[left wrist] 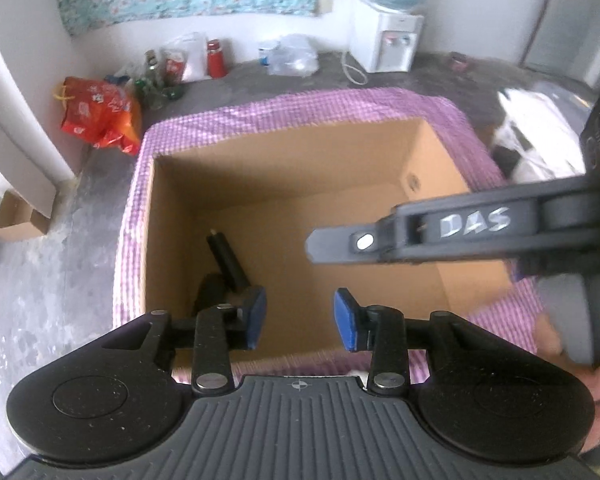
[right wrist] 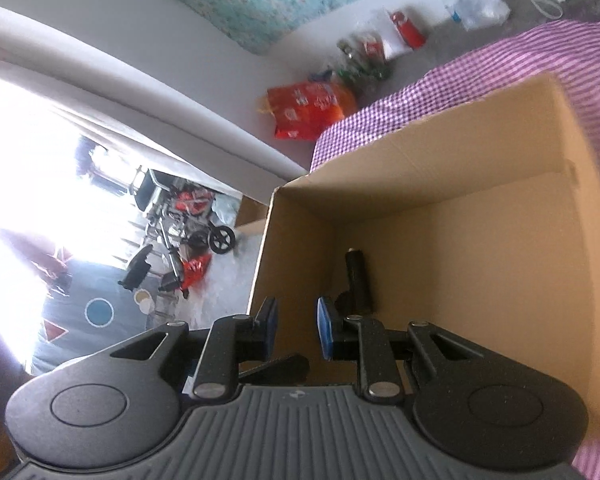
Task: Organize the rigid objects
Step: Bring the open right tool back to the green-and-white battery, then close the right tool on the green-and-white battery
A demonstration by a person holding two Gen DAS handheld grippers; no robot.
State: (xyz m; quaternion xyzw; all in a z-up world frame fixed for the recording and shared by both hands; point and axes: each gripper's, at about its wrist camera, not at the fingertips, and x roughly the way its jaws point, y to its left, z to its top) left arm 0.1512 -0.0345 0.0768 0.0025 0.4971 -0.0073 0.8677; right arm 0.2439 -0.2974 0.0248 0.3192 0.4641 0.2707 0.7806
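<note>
Both grippers were held above an open brown cardboard box [left wrist: 284, 184] on a purple-and-white checked cloth [left wrist: 300, 106].

The left gripper [left wrist: 300, 318] was seen with its blue pads [left wrist: 256, 316] apart and nothing between them, pointed down into the box. The right gripper [right wrist: 296, 326] was seen with blue pads a narrow gap apart, nothing clamped; in the left view it crossed from the right, marked "DAS". A black cylindrical object [left wrist: 228, 260] was seen lying on the box floor near the left wall, tilted, beside a second dark item [left wrist: 210, 292] that could not be identified. An orange plastic bag [left wrist: 100, 116] was noted on the grey floor, and a white water dispenser [left wrist: 384, 36] at the wall.
</note>
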